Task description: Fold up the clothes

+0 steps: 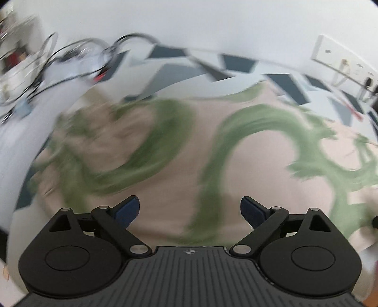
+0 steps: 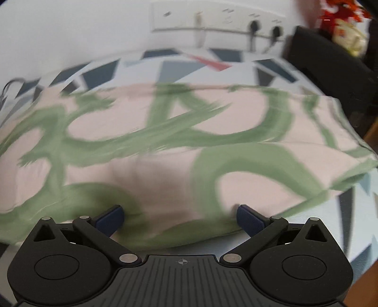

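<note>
A pale pink garment with broad green brush-stroke patterns (image 1: 189, 151) lies spread on a surface covered in a white cloth with dark blue triangles. In the left wrist view my left gripper (image 1: 189, 209) hovers over the garment with its blue-padded fingers wide apart and nothing between them. The same garment (image 2: 179, 146) fills the right wrist view, its right edge folded over near the cloth. My right gripper (image 2: 180, 216) is open just above the garment's near edge, holding nothing. Both views are motion-blurred.
The patterned cloth (image 2: 354, 212) shows bare at the right. Tangled cables (image 1: 70, 61) lie at the far left. A wall socket strip with plugs (image 2: 217, 19) runs along the back wall, and a dark object (image 2: 330, 61) stands at the back right.
</note>
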`<state>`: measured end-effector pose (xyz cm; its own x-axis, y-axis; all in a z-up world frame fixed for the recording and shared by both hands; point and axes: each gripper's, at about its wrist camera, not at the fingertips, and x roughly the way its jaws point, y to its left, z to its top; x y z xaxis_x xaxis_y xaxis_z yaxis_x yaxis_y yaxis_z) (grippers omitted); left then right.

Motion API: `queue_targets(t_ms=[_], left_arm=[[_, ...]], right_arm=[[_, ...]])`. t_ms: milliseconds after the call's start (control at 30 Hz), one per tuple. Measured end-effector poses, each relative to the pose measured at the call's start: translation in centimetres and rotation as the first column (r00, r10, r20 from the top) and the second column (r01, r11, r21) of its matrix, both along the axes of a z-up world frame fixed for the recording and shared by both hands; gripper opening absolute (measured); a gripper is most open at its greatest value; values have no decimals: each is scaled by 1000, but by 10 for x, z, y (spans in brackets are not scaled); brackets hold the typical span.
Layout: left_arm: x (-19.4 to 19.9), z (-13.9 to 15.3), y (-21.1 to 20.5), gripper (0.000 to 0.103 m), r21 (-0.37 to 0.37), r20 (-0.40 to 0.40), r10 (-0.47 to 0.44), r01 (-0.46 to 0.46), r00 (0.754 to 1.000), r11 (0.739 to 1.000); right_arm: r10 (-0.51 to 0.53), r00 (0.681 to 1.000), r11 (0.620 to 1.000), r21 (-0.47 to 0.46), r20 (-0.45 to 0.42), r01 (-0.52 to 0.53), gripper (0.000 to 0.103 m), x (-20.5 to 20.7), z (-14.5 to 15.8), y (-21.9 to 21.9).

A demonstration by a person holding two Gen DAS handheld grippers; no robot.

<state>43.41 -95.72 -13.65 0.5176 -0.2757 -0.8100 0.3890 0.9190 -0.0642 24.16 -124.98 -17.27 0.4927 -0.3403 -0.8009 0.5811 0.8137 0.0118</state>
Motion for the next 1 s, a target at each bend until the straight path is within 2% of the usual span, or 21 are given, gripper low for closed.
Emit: queue_targets(t_ms=[100, 167, 200, 233, 267, 300, 367, 433, 467, 533, 600, 667, 700, 767, 867, 933, 1000], left_arm=[[-3, 2, -39, 97, -23, 6, -62, 62, 998, 998], [-7, -1, -65, 97, -15, 16, -114, 114, 993, 993], [-8, -5, -78, 97, -1, 12, -143, 143, 990, 990], [-9, -9, -88, 97, 11, -2, -162, 162, 987, 987], [-10, -13, -97, 97, 22, -18, -177, 178, 984, 984], [-11, -16, -102, 97, 30, -39, -186, 187, 982, 982], [-17, -21, -109, 97, 42, -80, -202, 205, 976, 978], [-24, -22, -109, 97, 65, -78, -219, 224, 973, 972], [-28, -22, -108, 97, 69, -83, -226, 232, 971, 970], [-34, -22, -107, 98, 84, -87, -241, 248, 967, 965], [-38, -23, -106, 100, 107, -87, -260, 268, 962, 957], [-39, -23, -106, 101, 113, -98, -263, 274, 960, 955], [-38, -23, -105, 101, 113, -104, -260, 271, 960, 956], [-35, -22, -105, 101, 113, -113, -252, 265, 961, 958], [-35, -23, -104, 102, 118, -117, -257, 271, 959, 955], [-35, -23, -105, 102, 126, -127, -267, 282, 955, 951], [-35, -22, -106, 102, 129, -142, -272, 290, 952, 948]], right_arm=[[-106, 994, 994, -9, 42, 106, 102, -24, 3, -34], [-210, 973, 978, 13, 93, 210, 100, -45, 5, -64], [-260, 958, 966, 27, 119, 259, 91, -57, 6, -80], [-308, 938, 951, 56, 157, 303, 83, -71, 8, -94], [-359, 911, 933, 104, 205, 344, 69, -87, 10, -111], [-404, 881, 913, 162, 247, 374, 63, -102, 10, -126], [-498, 806, 861, 293, 319, 416, 61, -131, 8, -157], [-558, 754, 816, 392, 347, 424, 60, -147, 2, -181], [-579, 740, 797, 428, 343, 426, 59, -152, -2, -192], [-607, 723, 773, 459, 331, 438, 45, -154, -9, -206], [-615, 712, 765, 479, 340, 432, 18, -153, -15, -214], [-628, 695, 761, 465, 350, 453, 2, -152, -15, -218], [-636, 683, 758, 457, 360, 465, 2, -152, -14, -219], [-657, 638, 750, 430, 401, 502, 2, -159, -7, -220], [-671, 648, 734, 441, 360, 516, 2, -163, -15, -229], [-666, 669, 738, 422, 331, 526, 2, -161, -21, -230], [-667, 663, 740, 409, 340, 534, 6, -163, -20, -228]])
